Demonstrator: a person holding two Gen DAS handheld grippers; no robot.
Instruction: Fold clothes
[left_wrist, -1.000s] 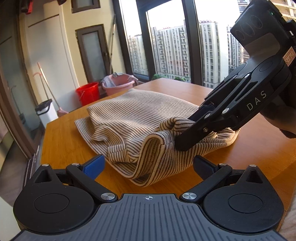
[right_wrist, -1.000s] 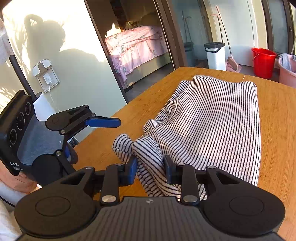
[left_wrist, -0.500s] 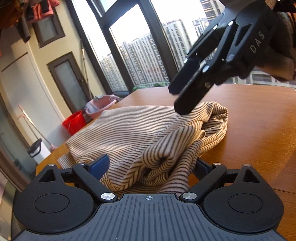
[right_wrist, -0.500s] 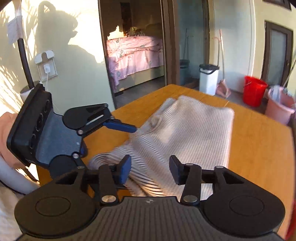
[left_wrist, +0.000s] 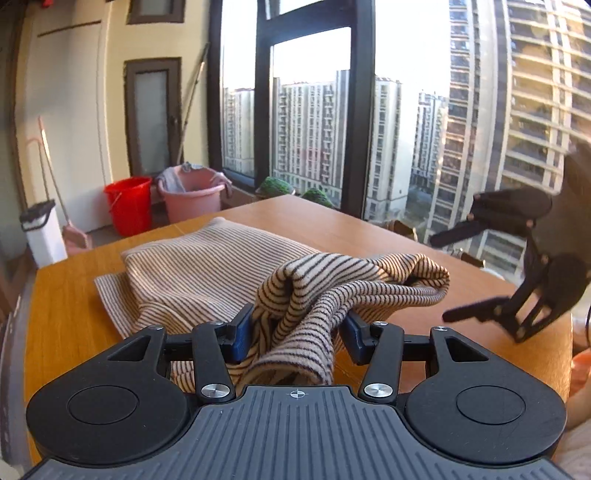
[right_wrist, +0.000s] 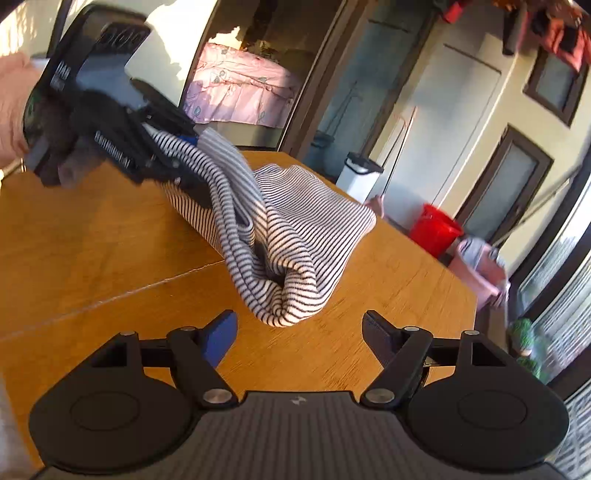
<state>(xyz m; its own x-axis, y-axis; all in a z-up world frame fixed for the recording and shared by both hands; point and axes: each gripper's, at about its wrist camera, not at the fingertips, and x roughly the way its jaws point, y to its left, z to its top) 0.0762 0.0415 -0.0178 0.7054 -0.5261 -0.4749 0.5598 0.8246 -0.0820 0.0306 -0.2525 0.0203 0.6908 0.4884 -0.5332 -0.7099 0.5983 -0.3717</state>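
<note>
Striped knit garment sits on the wooden table, far part lying flat, near end bunched and lifted. We see the left gripper clamped on that bunched end: cloth fills the gap between its blue-padded fingers and drapes over the gripper body. From the right wrist view, the same left gripper holds the fabric up off the table, and a rolled fold hangs down and touches the wood just ahead of us. Right gripper is spread wide with nothing between the fingers, only bare table below (slightly motion-blurred in the left view, where it sits off to the right of the garment, apart from it). Red bucket and pink tub stand on the floor beyond the table by the window.
</note>
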